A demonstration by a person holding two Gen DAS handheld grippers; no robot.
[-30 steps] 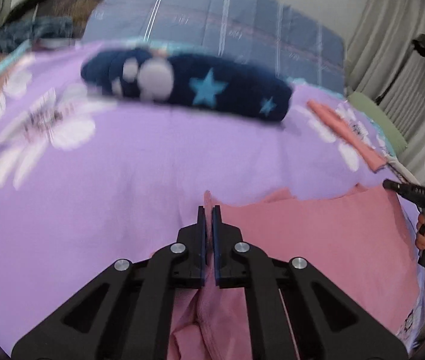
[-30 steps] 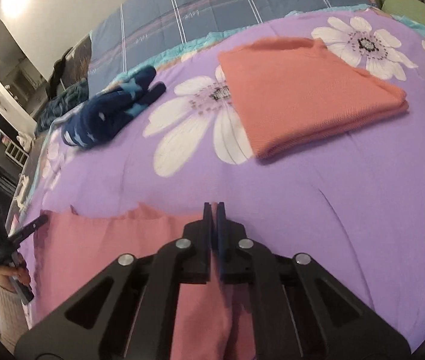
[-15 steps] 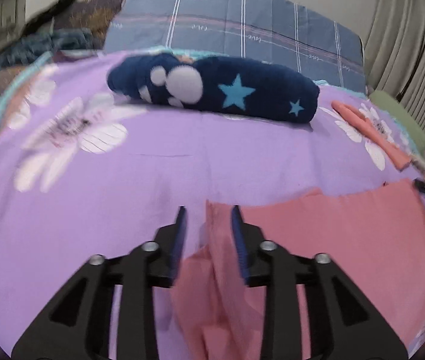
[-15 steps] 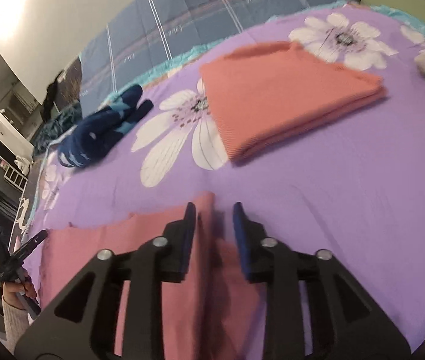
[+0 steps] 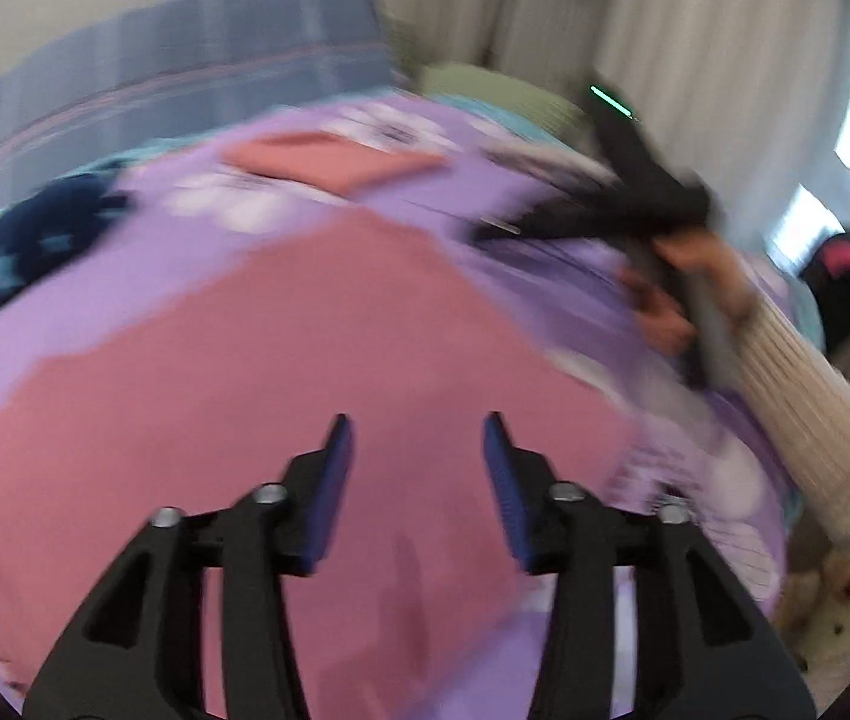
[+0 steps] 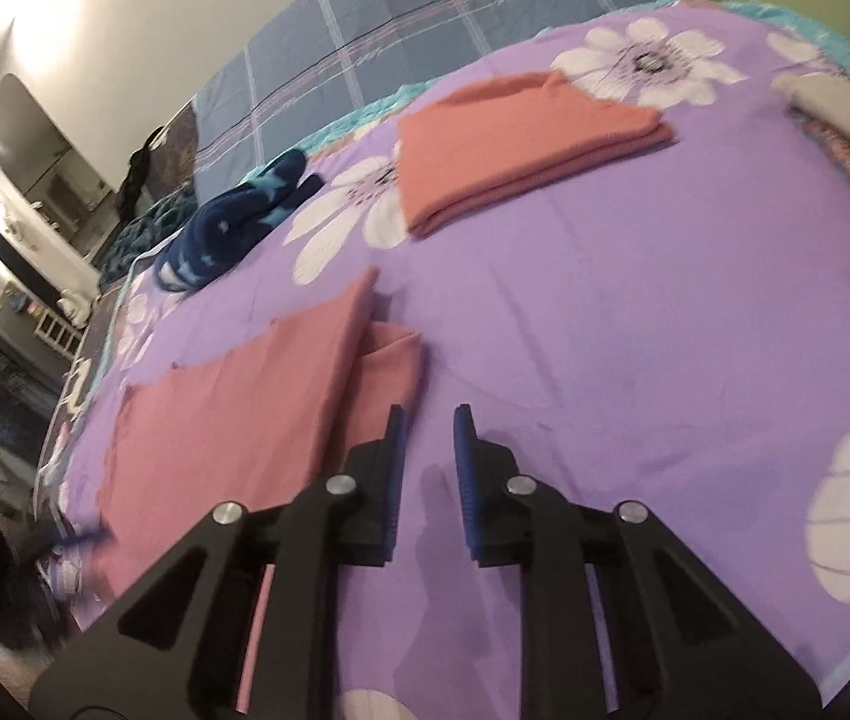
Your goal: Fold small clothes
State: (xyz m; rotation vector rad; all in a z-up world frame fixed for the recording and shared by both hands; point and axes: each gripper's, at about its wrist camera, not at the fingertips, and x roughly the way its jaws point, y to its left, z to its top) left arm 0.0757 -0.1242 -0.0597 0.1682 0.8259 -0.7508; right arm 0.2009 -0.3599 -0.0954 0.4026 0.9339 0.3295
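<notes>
A pink garment [image 5: 281,360] lies flat on the purple flowered bedspread [image 6: 634,312], folded over on itself; in the right wrist view [image 6: 233,432] its right edge has a raised fold. My left gripper [image 5: 419,438] is open and empty, hovering over the middle of the garment; this view is blurred. My right gripper [image 6: 427,420] is open and empty, just off the garment's right edge, over the bedspread. It also shows in the left wrist view [image 5: 604,222], held in a hand beyond the garment.
A folded orange garment [image 6: 514,144] lies farther back on the bed. A rolled navy star-patterned cloth [image 6: 233,216] lies at the back left. A blue plaid pillow [image 6: 425,18] is behind them. A pale folded item [image 6: 844,114] sits at the right edge.
Both grippers were shut on the pink garment's corners a second ago; they opened and let it drop. The left gripper has swung right and now looks across the garment.
</notes>
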